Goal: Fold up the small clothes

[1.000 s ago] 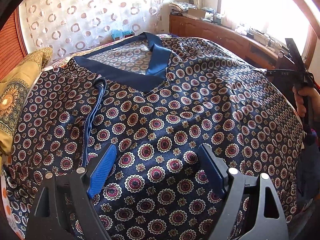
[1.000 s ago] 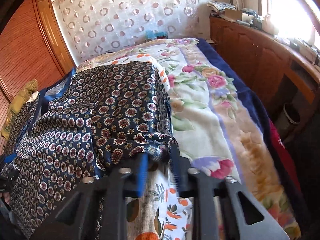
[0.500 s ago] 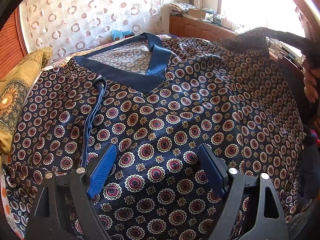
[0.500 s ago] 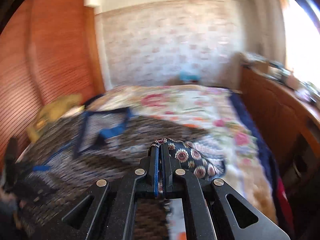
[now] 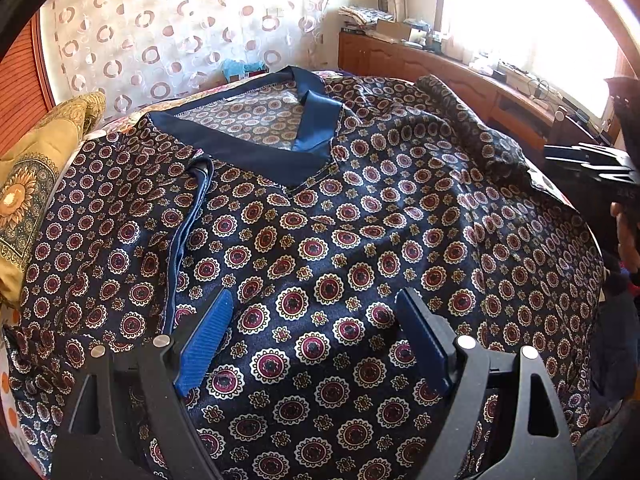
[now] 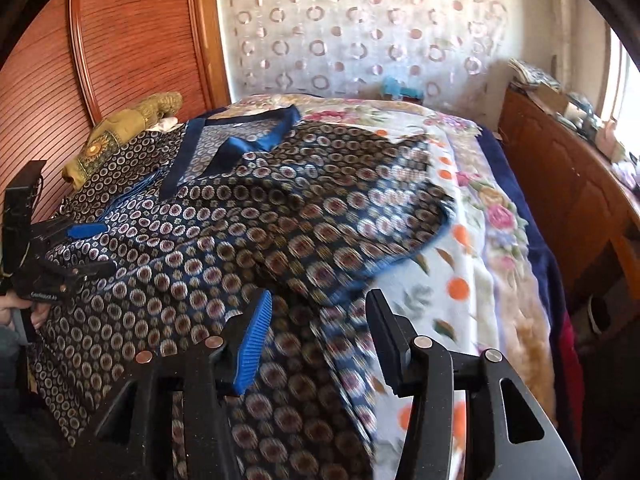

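Satin shirt (image 6: 248,240) sleeve now folded inward, released by just-opening right tongs (image 6: 316,344); left tongs (image 5: 316,340) wide, empty.

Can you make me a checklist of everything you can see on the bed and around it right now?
Surface: bed with a floral blanket.
Job's things: patterned navy shirt spread out, its right sleeve folded over the body.
Clutter: gold cushion beside the shirt.
Grippers: left gripper open over the shirt; right gripper has just been opening, nothing between its pads.
Cables: nothing seen.
Surroundings: wooden sideboard, circle-patterned curtain, bright window.
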### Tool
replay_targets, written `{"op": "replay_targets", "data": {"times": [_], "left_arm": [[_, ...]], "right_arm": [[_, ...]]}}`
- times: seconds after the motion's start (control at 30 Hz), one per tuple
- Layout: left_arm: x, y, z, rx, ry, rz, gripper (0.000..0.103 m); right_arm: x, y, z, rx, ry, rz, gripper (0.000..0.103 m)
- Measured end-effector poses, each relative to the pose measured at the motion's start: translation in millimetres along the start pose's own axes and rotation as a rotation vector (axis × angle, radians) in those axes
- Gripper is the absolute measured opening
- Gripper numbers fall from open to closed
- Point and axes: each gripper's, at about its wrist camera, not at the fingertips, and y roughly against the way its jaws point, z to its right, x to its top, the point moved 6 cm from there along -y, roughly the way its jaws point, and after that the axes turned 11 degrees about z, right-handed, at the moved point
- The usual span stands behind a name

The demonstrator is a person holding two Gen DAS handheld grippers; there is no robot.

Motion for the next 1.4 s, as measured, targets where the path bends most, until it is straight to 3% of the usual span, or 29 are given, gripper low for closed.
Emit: {"op": "replay_targets", "data": {"times": [0.17, 0.4, 0.6, 0.7, 0.77, 0.87, 1.0, 1.17, 1.27, 1.4], "left_arm": [[1, 1, -1, -0.004, 0.009, 0.003, 0.084], [15, 18, -1, -0.01, 0.038, 0.044, 0.084], [43, 41, 17, -0.048, 0.023, 0.118, 0.084], [50, 46, 23, -0.055, 0.026, 0.138, 0.084], [51, 50, 24, -0.061, 0.031, 0.142, 0.084], [49, 53, 24, -0.06, 0.032, 0.143, 0.084], [47, 56, 18, -0.041, 0.032, 0.153, 0.084], [45, 59, 3, -0.022, 0.056, 0.161, 0.084], [42, 60, -7, -0.006, 0.073, 0.162, 0.084], [37, 62, -17, 0.007, 0.09, 0.158, 0.084]], "right_arm": [[-1, 26, 35, -0.087, -0.08, 0.046, 0.051], [11, -39, 76, -0.118, -0.206, -0.031, 0.047], [20, -79, 84, -0.203, -0.182, -0.101, 0.04], [24, -89, 86, -0.224, -0.168, -0.114, 0.03], [32, -103, 86, -0.226, -0.149, -0.12, 0.01], [42, -109, 81, -0.191, -0.139, -0.115, 0.002], [81, -91, 65, -0.143, -0.112, -0.01, 0.002], [141, -71, 6, -0.039, -0.009, 0.103, 0.002], [158, -77, -40, 0.047, 0.048, 0.098, 0.002], [157, -97, -91, 0.133, 0.101, 0.047, 0.002]]}}
